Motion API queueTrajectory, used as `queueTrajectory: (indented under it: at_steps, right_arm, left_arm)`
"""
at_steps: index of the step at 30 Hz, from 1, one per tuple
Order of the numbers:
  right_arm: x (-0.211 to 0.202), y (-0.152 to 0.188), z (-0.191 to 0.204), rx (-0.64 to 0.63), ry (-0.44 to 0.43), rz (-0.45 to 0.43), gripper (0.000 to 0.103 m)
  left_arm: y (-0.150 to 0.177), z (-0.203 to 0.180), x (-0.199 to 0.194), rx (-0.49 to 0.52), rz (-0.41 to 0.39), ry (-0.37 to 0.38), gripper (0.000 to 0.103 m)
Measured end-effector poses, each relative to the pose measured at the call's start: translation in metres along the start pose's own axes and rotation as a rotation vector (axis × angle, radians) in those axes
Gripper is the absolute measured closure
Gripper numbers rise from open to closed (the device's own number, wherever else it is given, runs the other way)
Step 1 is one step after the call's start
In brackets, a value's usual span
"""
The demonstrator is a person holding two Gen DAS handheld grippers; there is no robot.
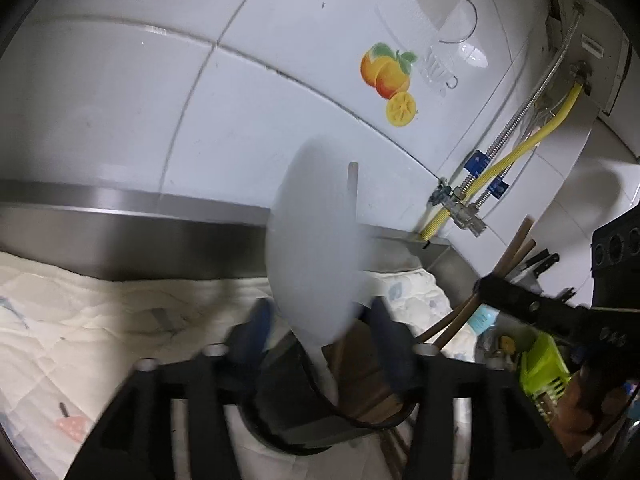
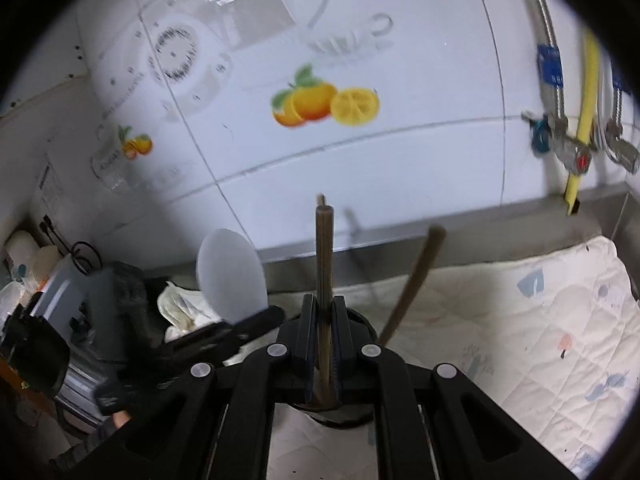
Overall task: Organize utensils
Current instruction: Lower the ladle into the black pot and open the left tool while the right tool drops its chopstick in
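Note:
A white rice paddle [image 1: 316, 240] stands upright between the fingers of my left gripper [image 1: 320, 320]; the blue pads stand apart on either side of its handle, open. Below it is a dark round utensil holder [image 1: 320, 428]. My right gripper [image 2: 324, 316] is shut on a brown wooden chopstick [image 2: 323, 248], held upright over the holder [image 2: 340, 420]. A second chopstick [image 2: 416, 276] leans to the right out of the holder. The paddle [image 2: 232, 276] and left gripper also show in the right wrist view. The right gripper's finger [image 1: 520, 300] and chopsticks [image 1: 516, 244] show in the left wrist view.
A white quilted cloth [image 2: 540, 320] covers the steel counter against a white tiled wall with fruit stickers [image 2: 324, 100]. Yellow hose and valves [image 2: 580, 140] are at the right. A green basket [image 1: 544, 368] and clutter lie beside the counter.

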State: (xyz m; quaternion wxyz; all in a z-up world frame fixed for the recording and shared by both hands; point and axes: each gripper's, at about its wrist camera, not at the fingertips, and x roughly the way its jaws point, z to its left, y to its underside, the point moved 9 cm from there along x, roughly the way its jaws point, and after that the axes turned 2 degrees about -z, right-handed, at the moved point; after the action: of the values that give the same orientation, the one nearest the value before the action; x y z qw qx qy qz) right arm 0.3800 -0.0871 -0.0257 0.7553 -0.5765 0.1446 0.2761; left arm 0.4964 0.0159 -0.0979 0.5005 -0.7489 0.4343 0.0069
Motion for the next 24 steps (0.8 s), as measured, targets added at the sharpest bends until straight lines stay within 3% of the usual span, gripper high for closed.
queueTrajectory:
  at_steps: [6, 8, 9, 10, 24]
  right_arm:
    - [-0.012, 0.005, 0.001, 0.000, -0.023, 0.026, 0.088]
    - [-0.023, 0.004, 0.004, -0.017, -0.028, 0.015, 0.073]
    - [-0.030, 0.005, 0.005, -0.026, -0.030, 0.005, 0.060]
    - [-0.034, 0.005, 0.004, -0.031, -0.030, -0.001, 0.056]
    - [-0.112, 0.054, -0.033, -0.028, 0.026, 0.007, 0.055]
  left_arm:
    - [-0.004, -0.003, -0.010, -0.007, 0.010, -0.028, 0.044]
    - [-0.003, -0.005, -0.014, -0.005, 0.020, -0.045, 0.044]
    - [-0.001, -0.005, -0.020, -0.002, 0.026, -0.054, 0.044]
    - [0.001, -0.006, -0.023, 0.001, 0.030, -0.057, 0.044]
    - [0.057, -0.069, -0.084, 0.144, 0.101, -0.074, 0.044]
